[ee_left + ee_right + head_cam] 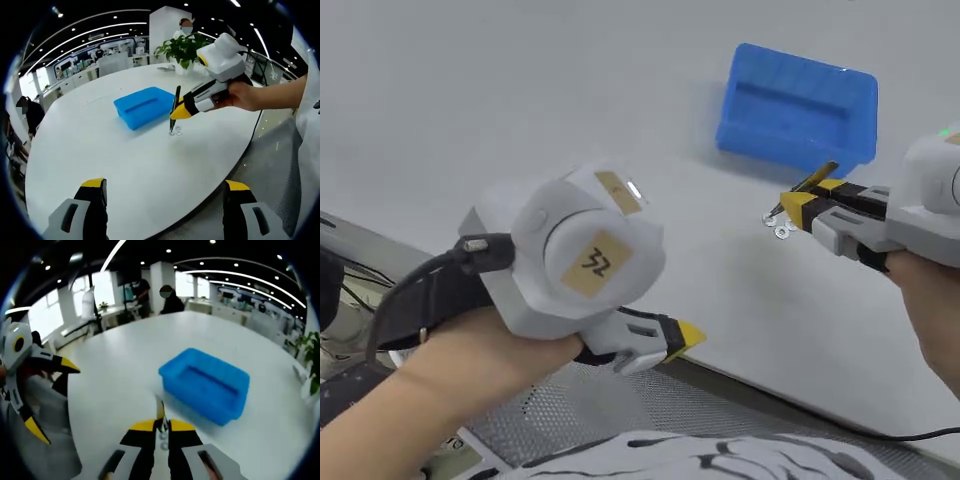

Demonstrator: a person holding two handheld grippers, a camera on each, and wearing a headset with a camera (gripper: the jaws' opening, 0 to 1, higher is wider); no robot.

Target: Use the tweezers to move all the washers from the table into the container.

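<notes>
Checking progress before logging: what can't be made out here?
Washers: too small to count, head view.
Tweezers tips: gripping a washer or not, too small, left gripper view.
Container contents: blurred, right gripper view.

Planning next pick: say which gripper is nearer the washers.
Right. The right gripper, holding tweezers, is right beside the washers; the left gripper is far back at the table's edge.

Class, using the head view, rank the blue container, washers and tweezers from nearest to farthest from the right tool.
1. tweezers, clamped in the right tool.
2. washers, at the tweezers' tips.
3. blue container, beyond both, toward the far side.
</notes>
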